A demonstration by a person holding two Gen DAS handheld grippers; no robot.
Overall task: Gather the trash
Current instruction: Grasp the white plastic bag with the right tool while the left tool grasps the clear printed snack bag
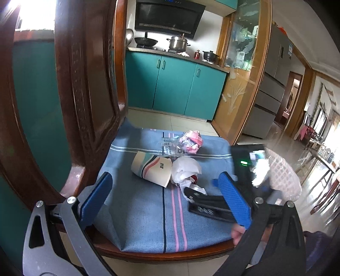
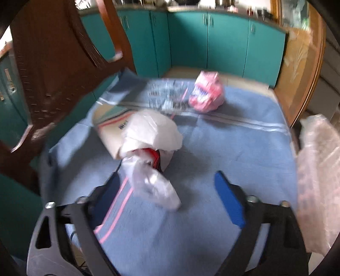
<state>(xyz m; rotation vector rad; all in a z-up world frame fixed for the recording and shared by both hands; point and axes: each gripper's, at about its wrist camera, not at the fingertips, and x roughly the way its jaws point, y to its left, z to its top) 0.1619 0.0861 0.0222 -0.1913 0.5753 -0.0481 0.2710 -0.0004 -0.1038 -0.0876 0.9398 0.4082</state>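
Right wrist: blue cloth [image 2: 233, 148] lies bare beside wrappers [image 2: 153, 135].

A home kitchen: teal cabinets [image 1: 176, 85], stove pots [image 1: 178, 43], range hood [image 1: 167, 18].

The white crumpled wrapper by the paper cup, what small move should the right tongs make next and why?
Probably ease the right tongs forward and down to straddle the white crumpled wrapper, then close. They stand open with its near end between them, unpinched, and it lies loose on the blue cloth beside the paper cup.
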